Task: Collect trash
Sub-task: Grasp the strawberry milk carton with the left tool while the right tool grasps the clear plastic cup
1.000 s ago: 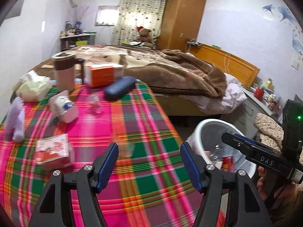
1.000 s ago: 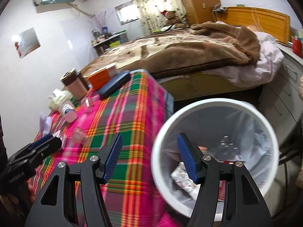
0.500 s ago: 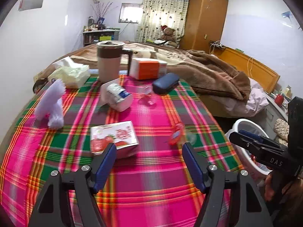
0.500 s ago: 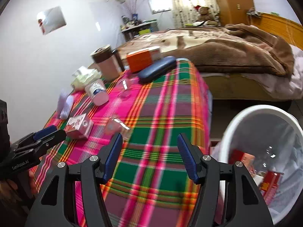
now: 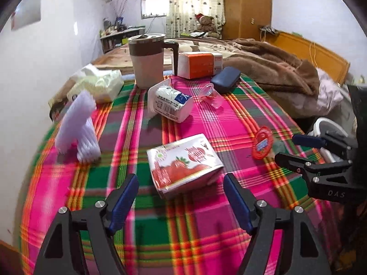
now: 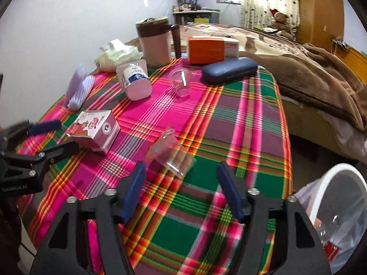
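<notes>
One "DAS" marking, right claw [image 5: 298, 147]

A woven plaid cloth [image 5: 229, 119] in pink, green and orange covers the worktop, matt and lightly ribbed. At centre lies a glossy printed paper carton [image 5: 183, 160]; right of it a thin clear plastic cup [image 6: 170, 153] lies on its side. A smooth plastic jug [image 5: 146, 61] stands at upper centre beside an orange cardboard box [image 5: 199, 65] and a matt dark-blue case [image 5: 226, 79]. At upper right a plush brown blanket [image 5: 275, 71] covers the bed. The fingers [image 5: 123, 199] carry ribbed blue pads on matt black plastic with metal screws.
</notes>
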`<state>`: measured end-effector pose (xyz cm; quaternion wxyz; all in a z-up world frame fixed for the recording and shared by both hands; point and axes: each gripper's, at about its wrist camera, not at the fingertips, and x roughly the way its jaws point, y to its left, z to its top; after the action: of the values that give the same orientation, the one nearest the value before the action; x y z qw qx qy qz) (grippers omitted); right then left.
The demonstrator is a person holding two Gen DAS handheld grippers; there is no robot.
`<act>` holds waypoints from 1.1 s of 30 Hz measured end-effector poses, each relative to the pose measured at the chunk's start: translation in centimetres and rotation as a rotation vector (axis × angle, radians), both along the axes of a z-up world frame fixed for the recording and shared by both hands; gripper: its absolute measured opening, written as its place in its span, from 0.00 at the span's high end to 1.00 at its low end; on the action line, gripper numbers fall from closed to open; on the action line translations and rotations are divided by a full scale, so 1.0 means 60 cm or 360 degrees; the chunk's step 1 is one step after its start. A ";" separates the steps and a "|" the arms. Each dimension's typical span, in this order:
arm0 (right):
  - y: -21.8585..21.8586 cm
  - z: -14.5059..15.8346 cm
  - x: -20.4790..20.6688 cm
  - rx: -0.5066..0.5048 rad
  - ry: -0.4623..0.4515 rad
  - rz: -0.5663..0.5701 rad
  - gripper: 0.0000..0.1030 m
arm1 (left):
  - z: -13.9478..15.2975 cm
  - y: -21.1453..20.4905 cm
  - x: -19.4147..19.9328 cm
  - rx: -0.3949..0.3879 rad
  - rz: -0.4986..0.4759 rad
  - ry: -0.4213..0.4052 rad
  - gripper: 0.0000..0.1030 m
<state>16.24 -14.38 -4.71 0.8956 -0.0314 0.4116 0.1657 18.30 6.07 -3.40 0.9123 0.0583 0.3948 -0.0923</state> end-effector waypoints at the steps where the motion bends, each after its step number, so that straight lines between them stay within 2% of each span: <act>1: 0.004 -0.003 0.004 -0.0005 0.0012 0.0019 0.30 | -0.003 0.000 0.006 0.0017 -0.0027 0.0018 0.25; 8: 0.027 -0.013 0.033 -0.0071 0.0049 0.0057 0.30 | -0.011 -0.006 0.038 0.0114 -0.0096 0.0055 0.23; 10: 0.028 -0.013 0.040 -0.0069 0.0050 0.0055 0.30 | -0.013 -0.013 0.048 0.0169 -0.0120 0.0055 0.23; 15: 0.023 -0.016 0.059 -0.0068 0.0065 0.0019 0.30 | -0.023 -0.021 0.077 0.0216 -0.0152 0.0091 0.23; 22: 0.011 -0.019 0.077 -0.0027 0.0079 -0.0057 0.30 | -0.040 0.001 0.117 0.0111 -0.0033 0.0154 0.23; 30: 0.002 -0.020 0.083 0.0020 0.0095 -0.0088 0.30 | -0.048 0.021 0.126 0.0012 0.0057 0.0193 0.23; 33: 0.001 -0.020 0.082 0.0040 0.0096 -0.0106 0.30 | -0.050 0.025 0.126 -0.0028 0.0070 0.0203 0.28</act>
<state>21.15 -14.31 -5.93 0.8882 -0.0012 0.4370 0.1418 25.88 7.56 -6.38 0.8876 0.0356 0.4524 -0.0790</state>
